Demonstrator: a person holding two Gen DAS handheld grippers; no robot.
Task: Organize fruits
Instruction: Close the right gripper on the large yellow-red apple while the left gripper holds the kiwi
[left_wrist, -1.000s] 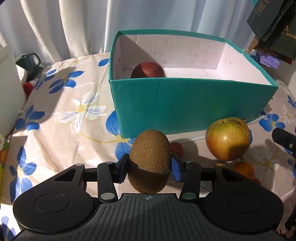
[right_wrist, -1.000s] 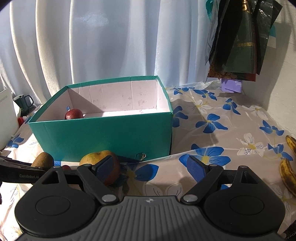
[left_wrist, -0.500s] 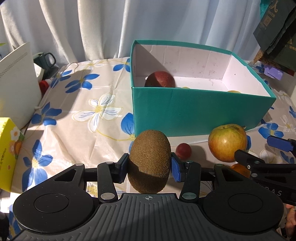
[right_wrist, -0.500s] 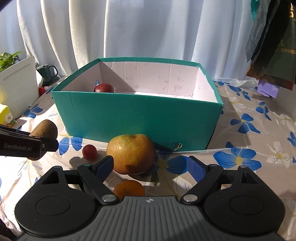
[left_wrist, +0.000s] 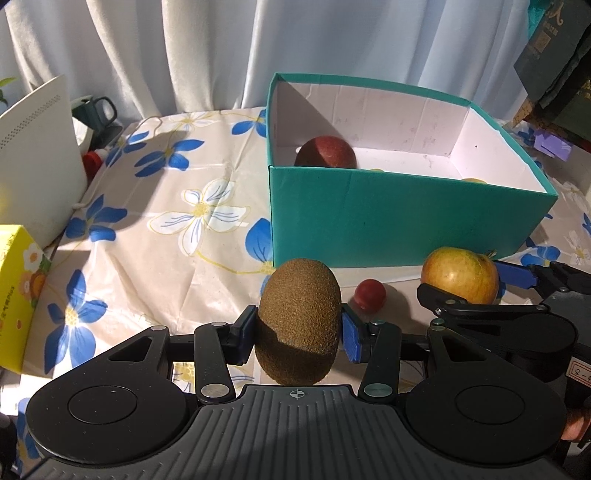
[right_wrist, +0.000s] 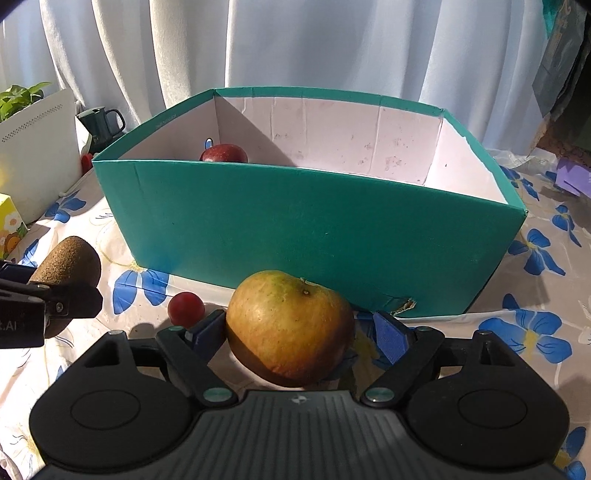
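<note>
**Kiwi gripped at left; right jaws closing round apple**

Left wrist view: the left gripper (left_wrist: 298, 332) is clamped on an upright kiwi (left_wrist: 299, 321), before the teal box (left_wrist: 399, 218). A red apple (left_wrist: 325, 152) lies inside the box.

Right wrist view: the right gripper (right_wrist: 295, 334) stands wide, jaws closing. The yellow-red apple (right_wrist: 290, 326) sits between them on the floral tablecloth (right_wrist: 535, 291), the right pad clear of it. A small red fruit (right_wrist: 185, 304) lies just beside.

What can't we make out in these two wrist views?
- Box floor: both views, near wall hides it; yellow bits at the rim unidentifiable.
- Apple underside: right wrist view, gripper body hides it.
- Right gripper pad contact, closing around apple: unclear.
</note>
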